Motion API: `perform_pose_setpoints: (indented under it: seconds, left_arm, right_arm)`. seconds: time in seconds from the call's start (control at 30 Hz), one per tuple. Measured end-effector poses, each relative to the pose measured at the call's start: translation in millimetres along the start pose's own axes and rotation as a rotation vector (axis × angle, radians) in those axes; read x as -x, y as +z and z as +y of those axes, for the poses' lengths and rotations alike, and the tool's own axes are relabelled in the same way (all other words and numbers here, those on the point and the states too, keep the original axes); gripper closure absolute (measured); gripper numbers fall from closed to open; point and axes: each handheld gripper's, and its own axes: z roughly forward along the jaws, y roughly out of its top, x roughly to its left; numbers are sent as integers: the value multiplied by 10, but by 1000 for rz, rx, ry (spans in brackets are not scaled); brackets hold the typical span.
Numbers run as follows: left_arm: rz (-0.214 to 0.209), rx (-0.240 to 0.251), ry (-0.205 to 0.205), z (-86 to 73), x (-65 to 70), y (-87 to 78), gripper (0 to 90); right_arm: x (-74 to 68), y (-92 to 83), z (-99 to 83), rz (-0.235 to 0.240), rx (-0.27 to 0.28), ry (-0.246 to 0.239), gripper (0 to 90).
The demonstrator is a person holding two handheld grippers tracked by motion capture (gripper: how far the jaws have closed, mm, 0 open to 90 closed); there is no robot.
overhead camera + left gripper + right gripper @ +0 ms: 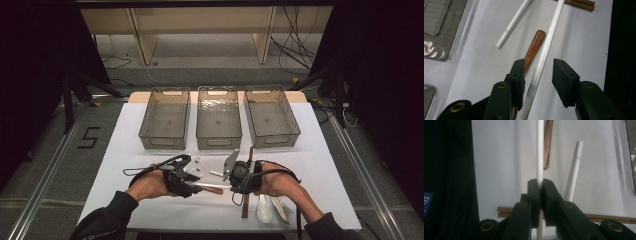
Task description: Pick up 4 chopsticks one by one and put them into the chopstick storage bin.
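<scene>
Near the front edge of the white table (150, 125), a person is holding a gripper in each hand, the two tools meeting over a scatter of cutlery; the right gripper (539, 185) is clamping a long white chopstick (540, 150), its jaws pinched tight on the stick, which is running straight out ahead of them; the left gripper (537, 75) is sitting around the same white chopstick (544, 53) farther along, its jaws standing apart, one pad just beside the stick and the other pad clear of it (so it is not yet gripping); a reddish wooden handle (534, 47) is lying just beside the chopstick, partly under the left jaw; a second white chopstick (512, 25) is lying near, apart from the first; a pair of brown wooden sticks (599, 218) is lying crosswise on the table; three clear bins (218, 118) are standing side by side at the far side.
</scene>
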Motion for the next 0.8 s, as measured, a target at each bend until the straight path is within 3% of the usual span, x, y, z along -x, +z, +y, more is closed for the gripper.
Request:
perform_pose_setpoints:
  seconds: [0.37,0.53,0.63,0.77,0.8]
  left_arm:
    - [-43,-44,63,12,21,28,774]
    - [-90,-53,92,1,48,44,810]
    - [-96,-54,106,-3,59,29,827]
    - [-93,-49,83,-38,31,10,830]
    - [-92,-51,79,-47,17,-1,830]
  right_arm:
    - [-39,16,23,11,-1,-30,857]
    - [-52,13,20,7,6,-53,847]
    - [-42,11,13,6,7,-33,821]
    - [5,-46,-20,-8,43,-1,674]
    - [28,-127,-35,-37,79,43,589]
